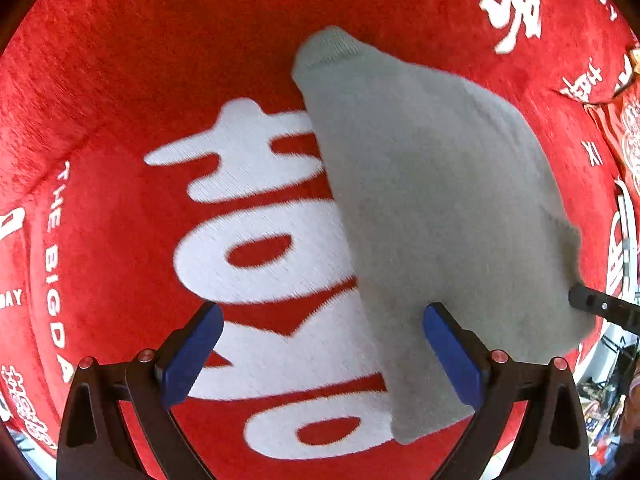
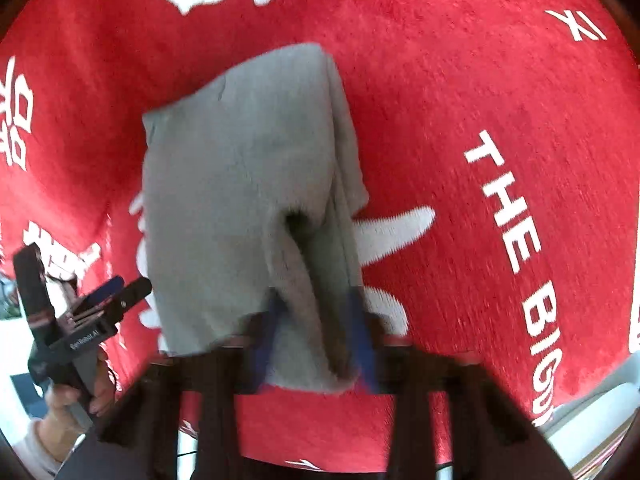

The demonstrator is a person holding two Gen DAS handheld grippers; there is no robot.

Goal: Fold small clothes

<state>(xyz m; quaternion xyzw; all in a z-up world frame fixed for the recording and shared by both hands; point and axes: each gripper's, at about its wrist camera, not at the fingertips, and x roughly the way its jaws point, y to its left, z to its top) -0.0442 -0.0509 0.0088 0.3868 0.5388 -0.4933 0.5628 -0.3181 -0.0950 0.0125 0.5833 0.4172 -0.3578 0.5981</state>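
Note:
A small grey knitted garment (image 1: 432,208) hangs above a red cloth with big white lettering (image 1: 256,248). My right gripper (image 2: 316,320) is shut on the grey garment (image 2: 248,184), pinching its near edge between the blue pads, and holds it up. My left gripper (image 1: 324,344) is open with its blue pads wide apart. The garment's lower part hangs just in front of the left gripper's right pad (image 1: 452,356), and nothing is held between the pads. The left gripper also shows at the left of the right wrist view (image 2: 120,288), beside the garment's edge.
The red cloth (image 2: 480,120) covers the whole work surface, with white words along its border. A fingertip of the right gripper (image 1: 600,306) reaches in at the right of the left wrist view. The cloth's edge and floor clutter (image 1: 608,392) lie at lower right.

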